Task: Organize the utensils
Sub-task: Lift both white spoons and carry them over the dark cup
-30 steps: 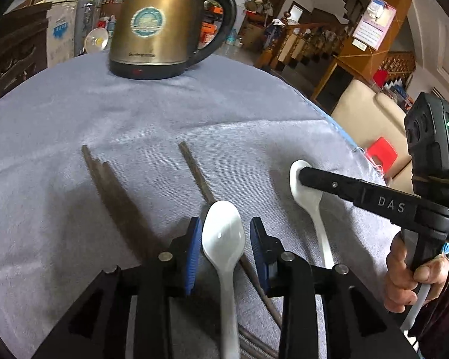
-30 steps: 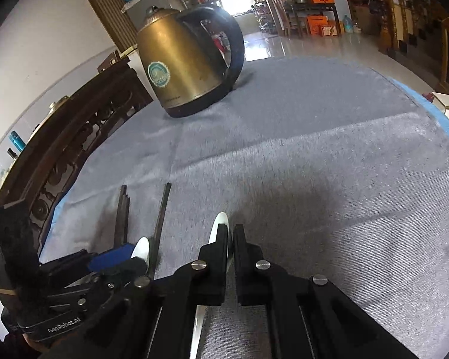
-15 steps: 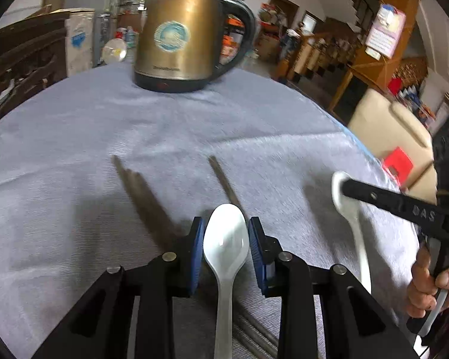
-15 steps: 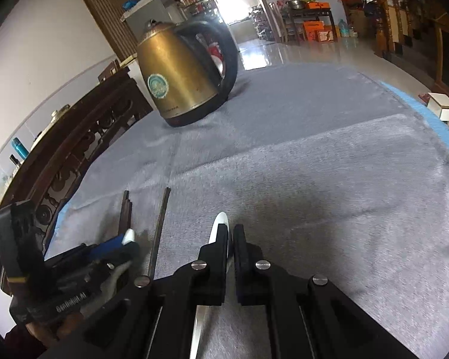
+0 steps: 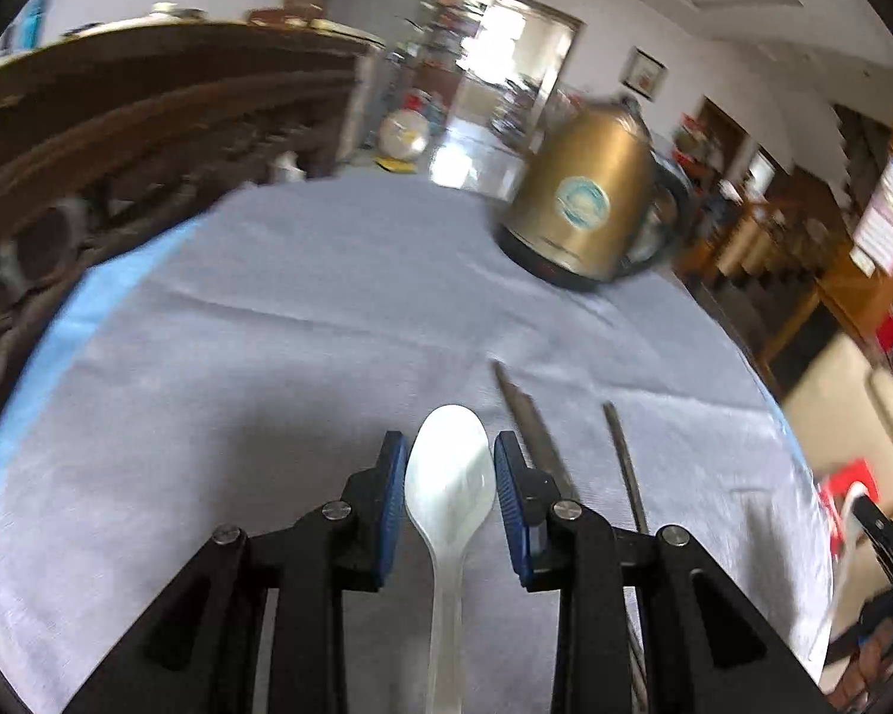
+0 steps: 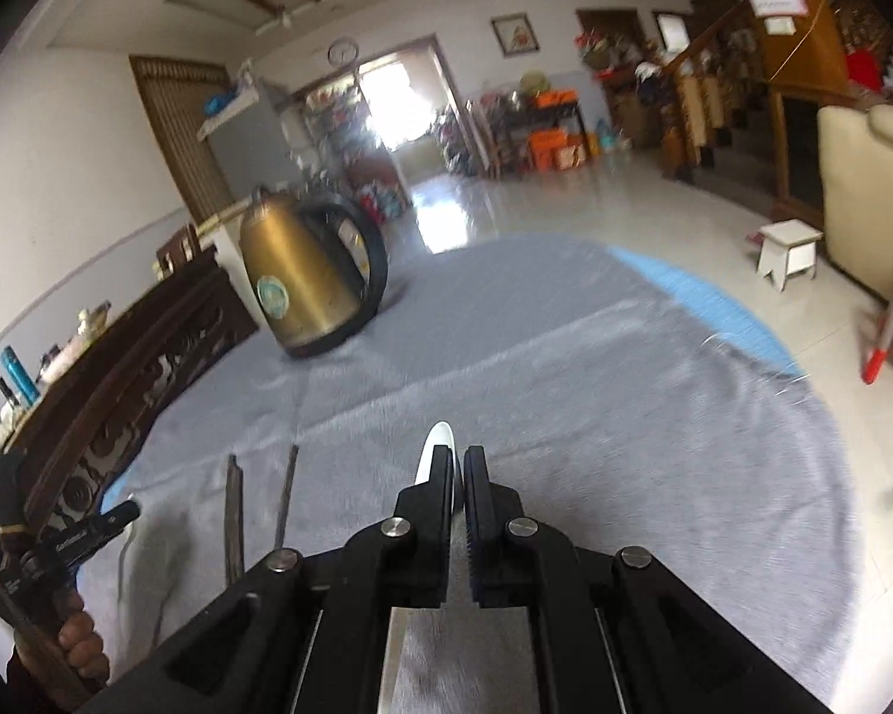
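My left gripper is shut on a white spoon, bowl forward, held above the grey cloth. Dark chopsticks and a single one lie on the cloth just right of it. My right gripper is shut on a second white spoon, held edge-on, its tip showing past the fingers. The chopsticks also show in the right wrist view, left of the right gripper. The left gripper appears there at the far left.
A gold electric kettle stands at the far side of the round table, also in the right wrist view. A dark carved wooden bench runs along the table's left. The table edge curves at right.
Both grippers have lifted and swung with their spoons. The left view has turned left, so the chopsticks now lie on its right. The right gripper has risen and shows more of the room.
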Demonstrator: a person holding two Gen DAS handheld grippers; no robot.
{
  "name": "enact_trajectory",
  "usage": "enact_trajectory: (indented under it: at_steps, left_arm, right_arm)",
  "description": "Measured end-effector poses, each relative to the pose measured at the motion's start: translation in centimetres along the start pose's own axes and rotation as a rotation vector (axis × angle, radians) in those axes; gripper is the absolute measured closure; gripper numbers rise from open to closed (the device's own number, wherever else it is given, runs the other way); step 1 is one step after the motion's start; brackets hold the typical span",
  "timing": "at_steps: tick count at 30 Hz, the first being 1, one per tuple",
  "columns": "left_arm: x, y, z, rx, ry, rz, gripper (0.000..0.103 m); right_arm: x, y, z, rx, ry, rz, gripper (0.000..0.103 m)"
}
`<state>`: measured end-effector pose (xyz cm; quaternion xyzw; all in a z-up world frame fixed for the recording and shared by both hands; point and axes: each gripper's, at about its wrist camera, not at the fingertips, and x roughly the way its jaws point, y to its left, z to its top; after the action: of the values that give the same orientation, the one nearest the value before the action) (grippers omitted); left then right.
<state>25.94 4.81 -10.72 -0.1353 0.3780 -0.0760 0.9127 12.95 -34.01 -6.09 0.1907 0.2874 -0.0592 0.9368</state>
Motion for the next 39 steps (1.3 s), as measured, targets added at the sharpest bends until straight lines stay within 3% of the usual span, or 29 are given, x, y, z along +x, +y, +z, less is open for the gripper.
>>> enact_trajectory:
  at_steps: [8, 13, 16, 22, 27, 33, 39]
  left_arm:
    - [-9.5, 0.8, -1.3, -0.064, -0.182, 0.026, 0.072]
    - [-15.4, -1.3, -3.0, -0.057, -0.304, -0.02, 0.072]
    - [-17.4, -2.8, -3.6, -0.048, -0.331, -0.074, 0.072]
    - [-19.8, -5.6, -4.0, -0.028, -0.362, -0.226, 0.072]
    - [-20.5, -6.9, -4.4, -0.021, -0.416, -0.322, 0.072]
    - [-18.7, -7.7, -4.9, -0.033, -0.379, -0.385, 0.072]
    - [-17.2, -7.7, -5.1, -0.047, -0.372, -0.402, 0.072]
  right_arm:
    - [-8.3, 3.4, -0.7, -0.068, -0.208, 0.035, 0.098]
    - [-11.9, 6.6, -2.0, -0.104, -0.332, 0.06, 0.098]
    - [-13.1, 8.2, -2.6, -0.124, -0.386, 0.071, 0.098]
    - [-14.5, 11.4, -4.0, -0.175, -0.452, 0.109, 0.098]
    - [-13.7, 13.0, -5.3, -0.192, -0.448, 0.14, 0.098]
    - [-12.3, 14.1, -6.9, -0.232, -0.45, 0.129, 0.098]
    - [-11.4, 14.0, -7.8, -0.253, -0.441, 0.124, 0.098]
